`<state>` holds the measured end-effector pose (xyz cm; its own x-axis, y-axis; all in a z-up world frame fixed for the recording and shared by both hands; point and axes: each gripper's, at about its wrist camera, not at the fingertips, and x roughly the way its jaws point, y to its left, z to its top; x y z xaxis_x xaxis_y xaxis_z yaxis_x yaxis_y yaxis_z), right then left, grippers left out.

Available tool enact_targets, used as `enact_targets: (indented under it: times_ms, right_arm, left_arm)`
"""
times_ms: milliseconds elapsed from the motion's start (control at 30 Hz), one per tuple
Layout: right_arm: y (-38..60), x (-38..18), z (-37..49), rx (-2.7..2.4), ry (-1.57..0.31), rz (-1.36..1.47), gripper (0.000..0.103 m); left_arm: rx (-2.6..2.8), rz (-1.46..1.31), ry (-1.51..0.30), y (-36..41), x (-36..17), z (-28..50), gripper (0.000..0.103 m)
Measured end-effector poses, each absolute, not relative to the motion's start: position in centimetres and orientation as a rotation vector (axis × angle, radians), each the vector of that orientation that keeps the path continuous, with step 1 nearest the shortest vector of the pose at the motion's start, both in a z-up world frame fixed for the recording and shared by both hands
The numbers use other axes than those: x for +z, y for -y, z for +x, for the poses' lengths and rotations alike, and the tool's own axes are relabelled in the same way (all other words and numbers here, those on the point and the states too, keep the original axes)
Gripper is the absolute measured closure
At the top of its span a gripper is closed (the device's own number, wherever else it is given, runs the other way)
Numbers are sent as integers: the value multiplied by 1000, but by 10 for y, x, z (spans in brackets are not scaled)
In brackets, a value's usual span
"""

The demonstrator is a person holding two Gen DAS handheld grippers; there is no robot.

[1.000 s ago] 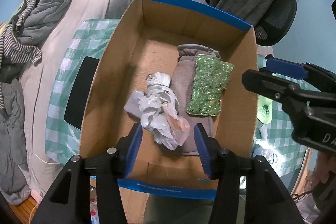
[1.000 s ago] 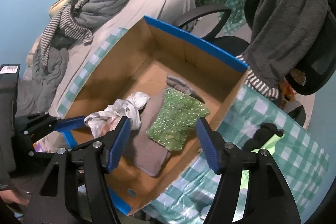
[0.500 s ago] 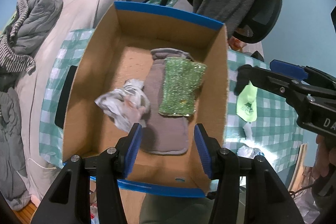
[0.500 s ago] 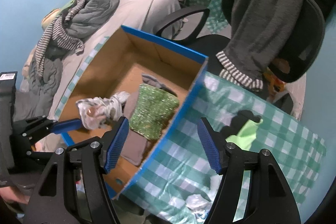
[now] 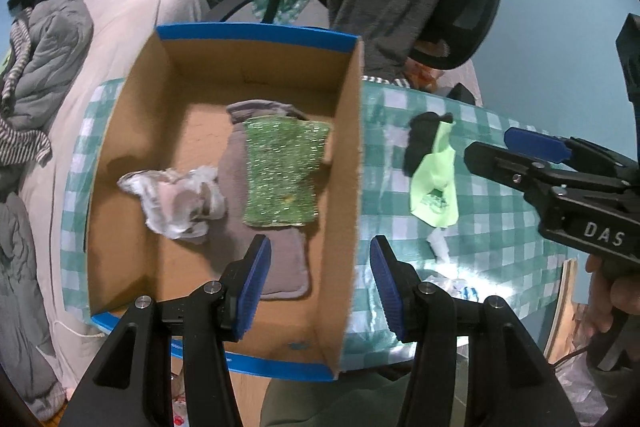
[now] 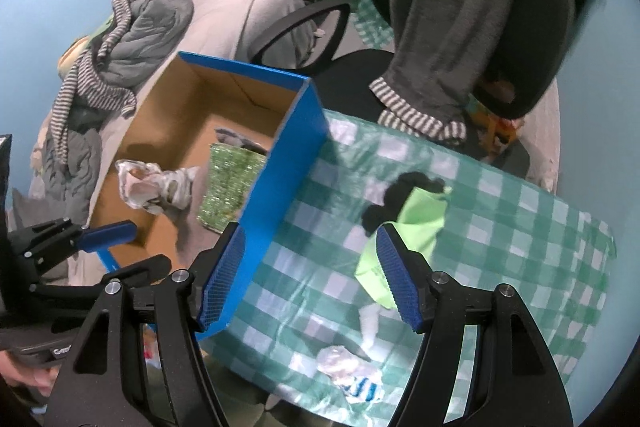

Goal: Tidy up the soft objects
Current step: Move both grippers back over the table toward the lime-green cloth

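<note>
We list a cardboard box [image 5: 132,163], rectangular, raw brown inside with blue outer faces and rim, standing on a table under a glossy green-and-white checked cloth [image 5: 492,227].

Inside the box we count three soft items: a flat grey fabric piece [image 5: 236,183] with rounded corners; a glittery green knit piece [image 5: 280,175], roughly rectangular, lying on top of the grey one; and a crumpled white-and-grey patterned bundle [image 5: 176,199] touching the grey piece's left edge.

On the cloth, right of the box, we note a smooth lime-green item [image 6: 404,227], partly over a black fuzzy item [image 6: 400,193]. Nearer the table's front edge lies a crinkled clear plastic wrapper [image 6: 348,371] with blue stripes.

The left gripper [image 5: 316,279] has its ribbed blue pads apart and empty, straddling the box's right wall. The right gripper [image 6: 310,275] likewise stands apart, holding nothing, above the cloth beside the box's blue wall.

Behind the table we see a black mesh office chair [image 6: 536,27] draped with a grey ribbed garment [image 6: 440,7] with striped cuffs.
</note>
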<state>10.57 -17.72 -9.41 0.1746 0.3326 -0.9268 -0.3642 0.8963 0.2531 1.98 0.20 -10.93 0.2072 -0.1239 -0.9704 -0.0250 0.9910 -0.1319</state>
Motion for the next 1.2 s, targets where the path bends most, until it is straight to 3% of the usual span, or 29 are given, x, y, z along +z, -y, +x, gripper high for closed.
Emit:
enact_targets:
  times_ms: [967,1033,1200]
  right_arm:
    - [269,-161,109,348,-1439,17,34]
    - [271,-165,110,349,-1444,13,34]
    - [272,-176,113,362,-1457,6,34]
  left_arm:
    - [-185,-39,-1462,105,-157,48,49]
    - [-181,-34,-1468,110,-162,49,37]
    - [-159,-8,-1482,120,-174,50,35]
